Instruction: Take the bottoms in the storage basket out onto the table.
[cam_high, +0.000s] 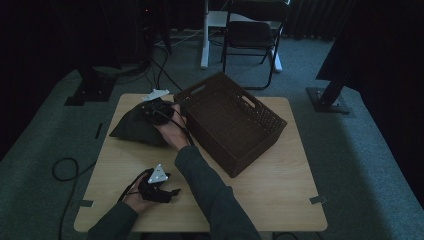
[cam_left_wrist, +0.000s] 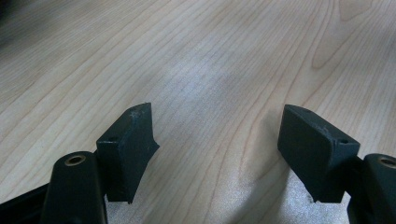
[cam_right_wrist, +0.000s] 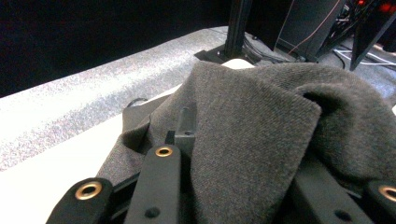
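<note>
A dark grey cloth (cam_high: 131, 129) lies bunched at the back left of the wooden table (cam_high: 270, 185). My right gripper (cam_high: 156, 113) rests on its right end, shut on a fold of it, with the person's right arm reaching across the table. In the right gripper view the cloth (cam_right_wrist: 261, 116) drapes over both jaws, and one fingertip (cam_right_wrist: 186, 122) pokes out beside the fold. My left gripper (cam_high: 172, 192) sits near the table's front left. It stands open (cam_left_wrist: 217, 123) over bare wood (cam_left_wrist: 210, 56), nothing between its fingers.
A dark woven basket (cam_high: 220, 150) with handle slots stands askew at the middle back of the table, just right of the right hand. A white piece (cam_high: 155, 94) lies at the back edge. Behind the table are a folding chair (cam_high: 252, 30) and stand bases (cam_high: 90, 92); a cable (cam_high: 65, 170) loops on the floor at left.
</note>
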